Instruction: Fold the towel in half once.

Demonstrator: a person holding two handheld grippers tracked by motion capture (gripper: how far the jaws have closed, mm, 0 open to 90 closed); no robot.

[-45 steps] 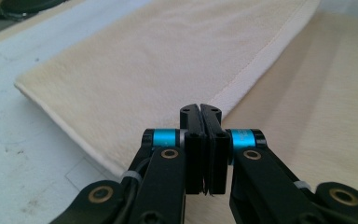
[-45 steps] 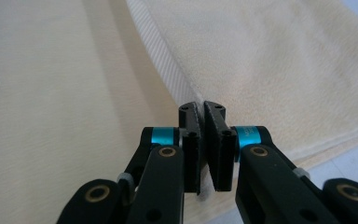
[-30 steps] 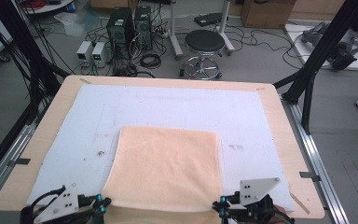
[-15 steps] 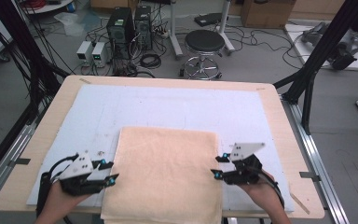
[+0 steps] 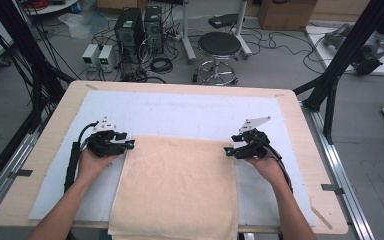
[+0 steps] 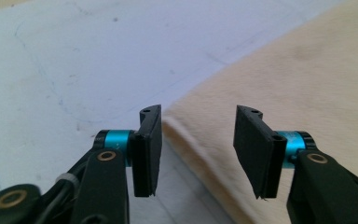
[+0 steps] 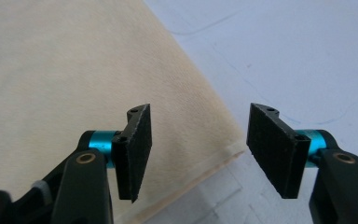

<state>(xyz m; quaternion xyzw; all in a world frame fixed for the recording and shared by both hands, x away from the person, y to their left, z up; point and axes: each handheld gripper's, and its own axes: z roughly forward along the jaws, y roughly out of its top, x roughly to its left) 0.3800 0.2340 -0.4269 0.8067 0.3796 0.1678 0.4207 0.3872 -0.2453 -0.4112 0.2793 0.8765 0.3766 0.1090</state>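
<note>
A peach towel (image 5: 180,185) lies flat on the white mat (image 5: 180,112), its near edge hanging over the table's front. My left gripper (image 5: 129,144) sits at the towel's far left corner, open. In the left gripper view the towel's corner edge (image 6: 186,135) lies between and just beyond the spread fingers (image 6: 147,149). My right gripper (image 5: 228,151) is at the far right corner, open too. The right gripper view shows the towel's corner (image 7: 228,144) lying in the gap between its black pads (image 7: 275,149). Neither gripper holds anything.
The wooden table (image 5: 300,130) carries the white mat, with bare mat beyond the towel. Behind the table stand a black stool (image 5: 219,47), computer cases (image 5: 130,30) and tangled cables. Black frame posts (image 5: 340,65) rise at both sides.
Both grippers have travelled forward from the table's near edge along the towel's sides to its far corners. The towel has not moved.
</note>
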